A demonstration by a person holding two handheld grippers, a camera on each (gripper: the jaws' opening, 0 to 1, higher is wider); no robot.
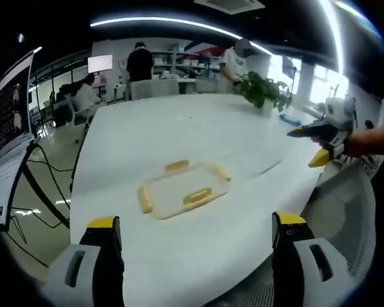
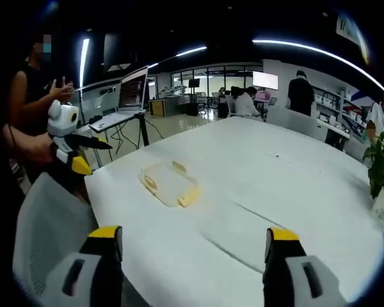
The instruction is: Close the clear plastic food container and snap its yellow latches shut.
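i am holding my left tool (image 1: 193,233) and my right tool (image 2: 193,243) with jaws spread wide, gripping nothing. the clear container (image 1: 181,188) with yellow latches (image 1: 198,196) is lying on the white worktop (image 1: 179,128), near its edge.

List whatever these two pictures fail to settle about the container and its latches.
- Clear container, left gripper view: too small and see-through to tell whether the lid is seated.
- Yellow latches, left gripper view: too small to tell snapped or loose.
- Container, right gripper view: far and washed out against the white table; latch count unclear.
- Right gripper, left gripper view: jaws seen side-on.
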